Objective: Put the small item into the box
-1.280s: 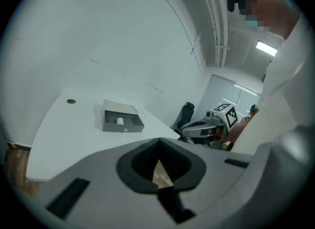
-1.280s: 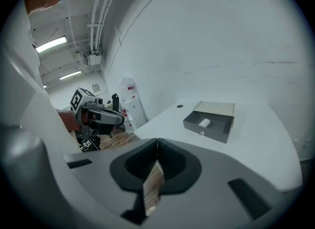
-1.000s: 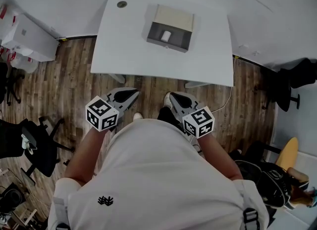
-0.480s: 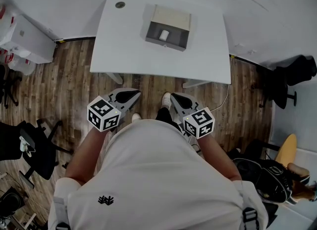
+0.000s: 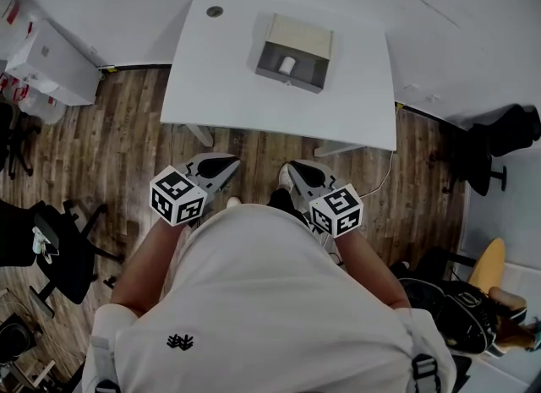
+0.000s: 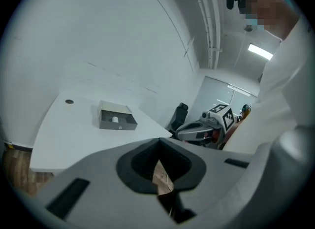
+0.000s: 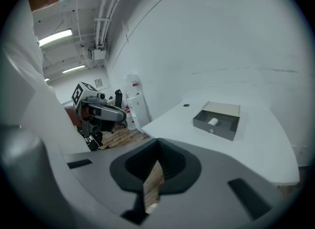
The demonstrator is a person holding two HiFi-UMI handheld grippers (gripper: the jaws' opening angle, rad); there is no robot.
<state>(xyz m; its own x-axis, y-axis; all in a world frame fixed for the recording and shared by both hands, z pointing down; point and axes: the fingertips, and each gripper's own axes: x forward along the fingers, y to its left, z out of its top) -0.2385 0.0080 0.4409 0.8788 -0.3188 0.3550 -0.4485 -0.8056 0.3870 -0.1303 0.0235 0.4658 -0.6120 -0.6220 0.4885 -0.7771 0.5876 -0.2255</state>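
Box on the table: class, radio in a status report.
Both empty: left claw shut, right claw shut, held short of the table. In the open box lies the small white item. No obstruction seen.

table (image 5: 355, 104): white | box (image 5: 296, 81): grey, beige top | small item (image 5: 287, 65): white | floor (image 5: 110, 129): brown planks

The small item (image 5: 287, 65) lies in the box (image 5: 296, 38), which sits on the bench (image 5: 220, 87) midway across, toward its far edge.
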